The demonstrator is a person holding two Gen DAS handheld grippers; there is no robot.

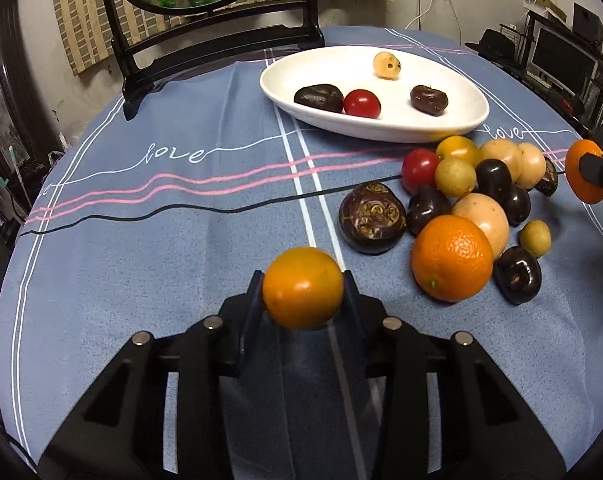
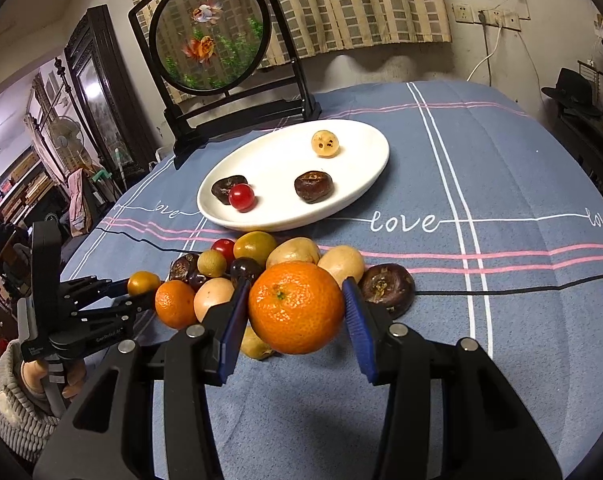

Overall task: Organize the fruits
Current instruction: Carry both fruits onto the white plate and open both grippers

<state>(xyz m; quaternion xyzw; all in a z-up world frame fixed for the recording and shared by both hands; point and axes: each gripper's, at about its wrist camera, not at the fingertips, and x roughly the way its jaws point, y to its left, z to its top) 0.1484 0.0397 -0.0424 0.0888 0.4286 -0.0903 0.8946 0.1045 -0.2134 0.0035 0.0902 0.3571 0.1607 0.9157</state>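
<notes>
My left gripper [image 1: 303, 286] is shut on a small orange-yellow fruit [image 1: 302, 288], held above the cloth left of the fruit pile; it also shows in the right wrist view [image 2: 143, 283]. My right gripper [image 2: 297, 308] is shut on a mandarin [image 2: 296, 307], held above the near side of the pile; it shows at the right edge of the left wrist view [image 1: 583, 176]. A white oval plate [image 1: 457, 92] [image 2: 365, 148] holds two dark water chestnuts, a red cherry tomato [image 1: 362, 103] and a pale peeled fruit [image 1: 386, 65].
A pile of loose fruit lies before the plate: an orange [image 1: 452, 258], water chestnuts [image 1: 372, 218], red and yellow tomatoes, pale round fruits. A black-framed round goldfish screen [image 2: 209, 32] stands behind the plate. The table has a blue striped cloth [image 2: 481, 184].
</notes>
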